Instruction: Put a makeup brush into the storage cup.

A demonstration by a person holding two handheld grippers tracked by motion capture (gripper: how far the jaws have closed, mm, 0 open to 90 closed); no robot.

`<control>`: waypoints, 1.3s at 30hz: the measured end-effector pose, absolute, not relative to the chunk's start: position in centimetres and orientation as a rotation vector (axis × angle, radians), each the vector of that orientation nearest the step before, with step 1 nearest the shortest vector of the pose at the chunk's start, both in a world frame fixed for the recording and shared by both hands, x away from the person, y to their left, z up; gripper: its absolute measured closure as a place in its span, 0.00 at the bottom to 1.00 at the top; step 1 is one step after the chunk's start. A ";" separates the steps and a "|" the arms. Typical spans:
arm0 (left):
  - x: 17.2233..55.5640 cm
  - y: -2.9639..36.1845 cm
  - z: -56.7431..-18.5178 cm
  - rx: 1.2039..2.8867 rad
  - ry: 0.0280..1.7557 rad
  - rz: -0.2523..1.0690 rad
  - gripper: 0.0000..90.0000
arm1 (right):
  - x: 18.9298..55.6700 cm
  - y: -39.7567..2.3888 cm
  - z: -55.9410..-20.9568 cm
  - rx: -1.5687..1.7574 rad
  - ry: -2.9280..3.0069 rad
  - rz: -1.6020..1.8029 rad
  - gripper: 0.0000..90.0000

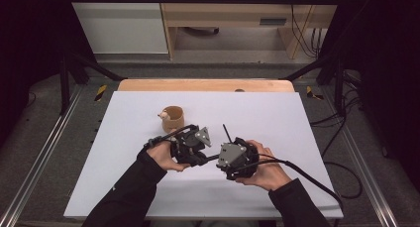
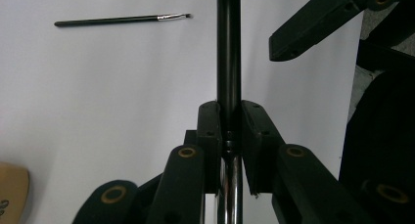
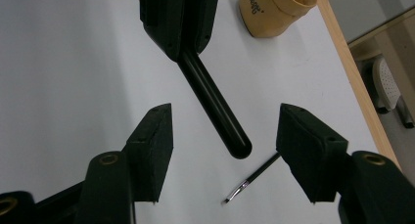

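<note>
Black-handled brush (image 2: pixel 229 48), thick and rod-like, is clamped in the left gripper (image 2: pixel 229 117), whose two jaws press tight on it where the black handle meets a shiny metal part; the handle sticks out beyond the jaws, above the white table sheet (image 1: pixel 277 118). To the left on the sheet stands a tan cup (image 1: pixel 173 118), just beyond the left hand (image 1: pixel 163 155). A second, thin brush (image 2: pixel 122 20) lies flat on the sheet, apart from both grippers. To the right, the right gripper (image 3: pixel 222 136) faces the handle's rounded end (image 3: pixel 230 136), its jaws apart on either side of it, not touching. In the high view both grippers meet mid-table.
</note>
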State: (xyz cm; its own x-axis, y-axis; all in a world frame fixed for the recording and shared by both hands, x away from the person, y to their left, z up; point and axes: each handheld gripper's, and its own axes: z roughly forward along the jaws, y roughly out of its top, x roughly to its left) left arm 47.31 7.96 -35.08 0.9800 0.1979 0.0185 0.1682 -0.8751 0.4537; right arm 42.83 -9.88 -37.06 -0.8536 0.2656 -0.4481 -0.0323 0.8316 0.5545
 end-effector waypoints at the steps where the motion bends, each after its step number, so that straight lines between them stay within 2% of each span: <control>1: 47.3 7.9 -35.0 2.663 0.260 0.086 0.87 | 42.8 -9.9 -37.1 0.164 2.495 0.757 0.45; 12: 46.9 7.3 -35.0 2.663 0.266 0.058 0.87 | 42.6 -9.5 -37.6 0.093 2.487 0.735 0.58; 13: 46.4 7.0 -35.3 2.603 0.337 0.035 0.87 | 42.7 -9.6 -37.5 0.050 2.501 0.714 0.61; 19: 46.6 7.0 -35.0 2.669 0.237 0.060 0.87 | 42.4 -9.3 -38.1 -0.039 2.492 0.682 0.72; 24: 46.4 6.8 -35.0 2.665 0.242 0.047 0.87 | 42.4 -9.2 -38.2 -0.073 2.478 0.675 0.77; 39: 46.5 7.0 -35.0 2.646 0.225 0.066 0.84 | 42.3 -9.4 -38.2 -0.107 2.506 0.667 0.85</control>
State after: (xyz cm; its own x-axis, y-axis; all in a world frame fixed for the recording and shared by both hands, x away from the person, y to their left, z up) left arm 46.48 6.96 -34.97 0.9853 0.1706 0.0071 0.1474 -0.8709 0.4689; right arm 42.29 -9.44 -38.19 -0.8513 0.0594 -0.5213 -0.2077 0.8742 0.4388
